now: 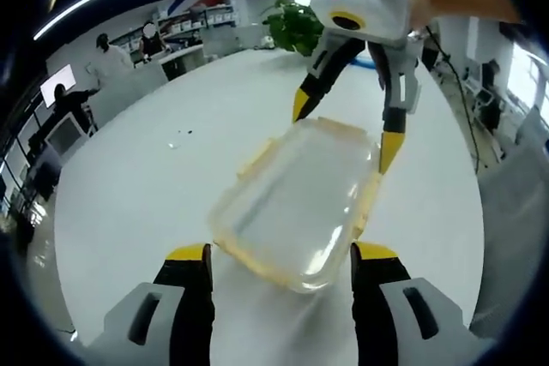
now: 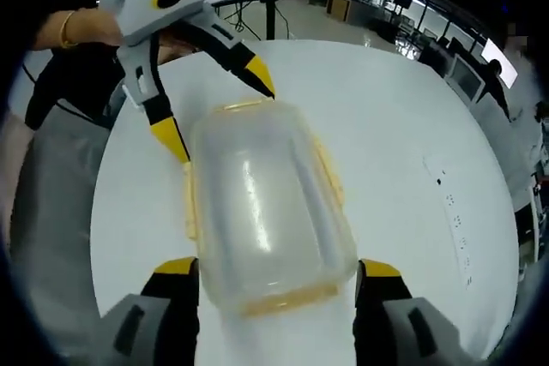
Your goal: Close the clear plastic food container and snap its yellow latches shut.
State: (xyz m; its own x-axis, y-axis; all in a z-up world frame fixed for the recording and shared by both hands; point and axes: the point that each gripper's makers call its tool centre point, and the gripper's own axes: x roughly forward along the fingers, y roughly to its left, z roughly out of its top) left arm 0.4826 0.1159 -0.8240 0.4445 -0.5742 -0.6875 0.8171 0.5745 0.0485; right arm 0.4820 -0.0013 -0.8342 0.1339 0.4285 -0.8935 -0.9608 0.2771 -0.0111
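We worked at a wide white round table (image 2: 412, 135) in an open office, with people at desks beyond it. On the table lay the clear plastic food container (image 2: 266, 212), its lid apparently already seated and the yellow latches (image 2: 330, 179) along its edges seemingly not yet snapped down. We held the left gripper (image 1: 279, 267) and the right gripper (image 2: 276, 279) at opposite short ends, each with jaws spread wide and holding nothing, straddling the box, probably to steady it before pressing the latches.
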